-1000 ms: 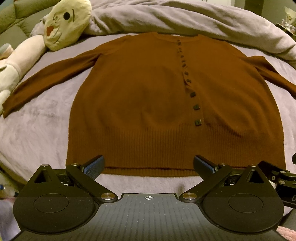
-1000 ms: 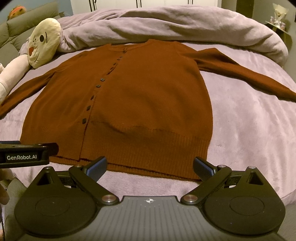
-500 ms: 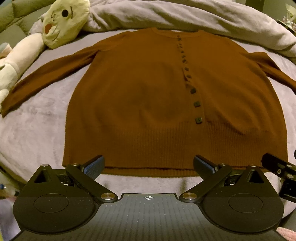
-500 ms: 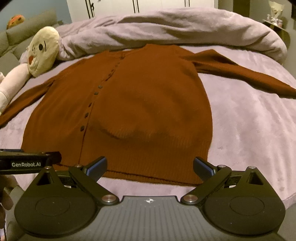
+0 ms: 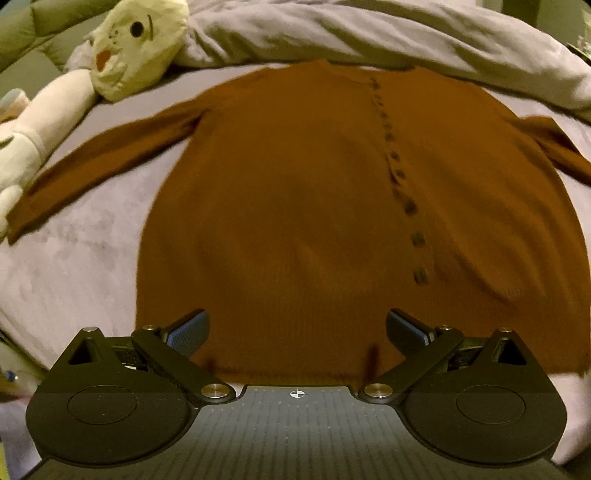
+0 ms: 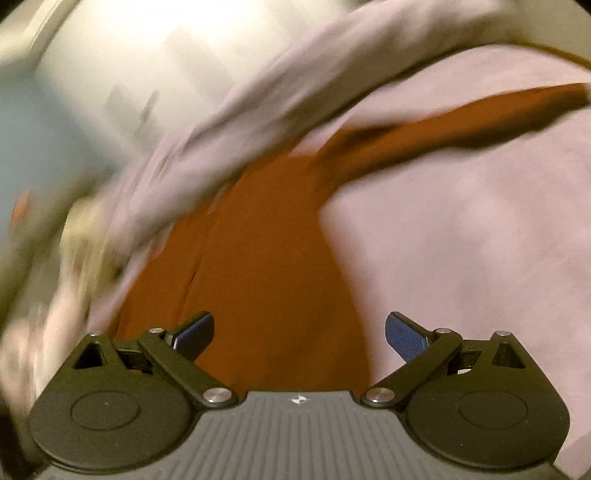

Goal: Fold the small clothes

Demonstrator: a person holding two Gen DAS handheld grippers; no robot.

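Observation:
A rust-brown buttoned cardigan [image 5: 295, 206] lies flat, face up, on a lilac bedspread [image 5: 74, 251], sleeves spread to both sides. My left gripper [image 5: 297, 332] is open and empty, hovering over the cardigan's ribbed bottom hem left of the button row [image 5: 410, 206]. My right gripper [image 6: 299, 332] is open and empty, over the cardigan's right side [image 6: 266, 266]; this view is tilted and blurred. The right sleeve [image 6: 461, 118] stretches away to the upper right.
A cream plush toy [image 5: 136, 44] lies at the far left by the left sleeve. A bunched lilac duvet [image 5: 369, 33] runs along the back, also seen in the right wrist view [image 6: 295, 88]. Bedspread lies bare to the right [image 6: 480, 258].
Both grippers have moved forward over the hem. The right gripper has also swung and rolled sharply, blurring its view. Both stay open.

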